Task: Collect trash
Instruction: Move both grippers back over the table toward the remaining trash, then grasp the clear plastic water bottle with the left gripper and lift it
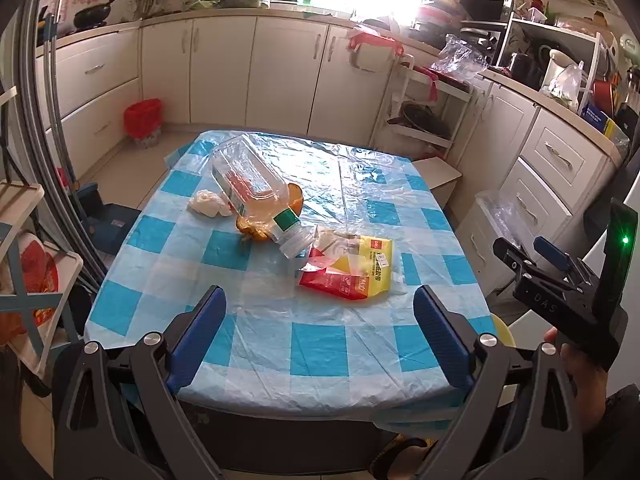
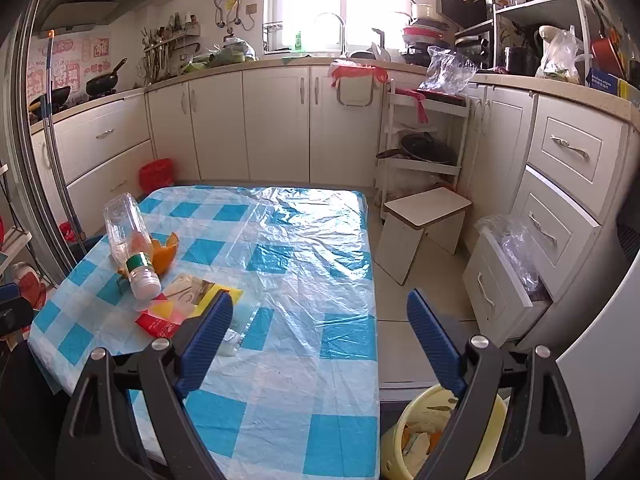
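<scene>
Both grippers are empty with jaws spread wide. The left gripper (image 1: 320,332) hangs over the near edge of the table (image 1: 320,364), pointing down toward the trash cluster. The right gripper (image 2: 320,340) sits farther right, straddling the table's right edge, with the bin (image 2: 396,436) just below its right finger.

Trash on the checked cloth: bottle (image 1: 256,196) on its side, base away and to the left, neck toward the near right, mouth almost touching the packet (image 1: 352,268). Peel (image 1: 264,220) lies under the bottle. A tissue wad (image 1: 210,203) lies just left of the bottle.

Key relation: the packet lies straight ahead of the left gripper, nearest of all items. From the right gripper the cluster lies ahead-left, its left finger overlapping the packet's corner in view. My judgement: the left gripper is better lined up, the right nearer the bin.

Writing: the right gripper's body reads "DAS". Packet print too small to read. Bottle band green, text unreadable.
</scene>
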### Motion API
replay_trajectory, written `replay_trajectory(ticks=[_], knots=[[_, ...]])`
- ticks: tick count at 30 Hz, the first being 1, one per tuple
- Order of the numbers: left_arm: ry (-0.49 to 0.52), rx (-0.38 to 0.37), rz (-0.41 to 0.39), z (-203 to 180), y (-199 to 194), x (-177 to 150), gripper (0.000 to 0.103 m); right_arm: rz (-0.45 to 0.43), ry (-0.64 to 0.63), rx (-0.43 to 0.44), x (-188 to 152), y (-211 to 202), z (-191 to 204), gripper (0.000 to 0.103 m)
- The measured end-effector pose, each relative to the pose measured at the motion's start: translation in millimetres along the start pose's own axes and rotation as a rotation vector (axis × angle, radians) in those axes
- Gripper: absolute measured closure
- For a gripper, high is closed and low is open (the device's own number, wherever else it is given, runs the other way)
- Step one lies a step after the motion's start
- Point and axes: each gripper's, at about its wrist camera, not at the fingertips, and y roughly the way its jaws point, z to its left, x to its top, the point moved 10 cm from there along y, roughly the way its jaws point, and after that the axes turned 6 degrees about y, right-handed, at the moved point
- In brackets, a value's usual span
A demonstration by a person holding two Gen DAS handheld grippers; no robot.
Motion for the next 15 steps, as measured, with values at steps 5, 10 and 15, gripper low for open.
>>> replay_trajectory(ticks=[5, 10, 15], knots=[[-0.013, 0.002, 0.007, 3, 4, -2, 0.012, 0.006, -0.001, 0.003, -2, 1, 3, 0.018], [-0.051, 0.003, 0.008, 11, 6, -4, 0.012, 0.007, -0.001, 0.007, -2, 1, 5, 0.018], [-0.1, 0.009, 0.006, 22, 7, -3, 0.012, 0.013, -0.008, 0.01, -3, 2, 7, 0.018]])
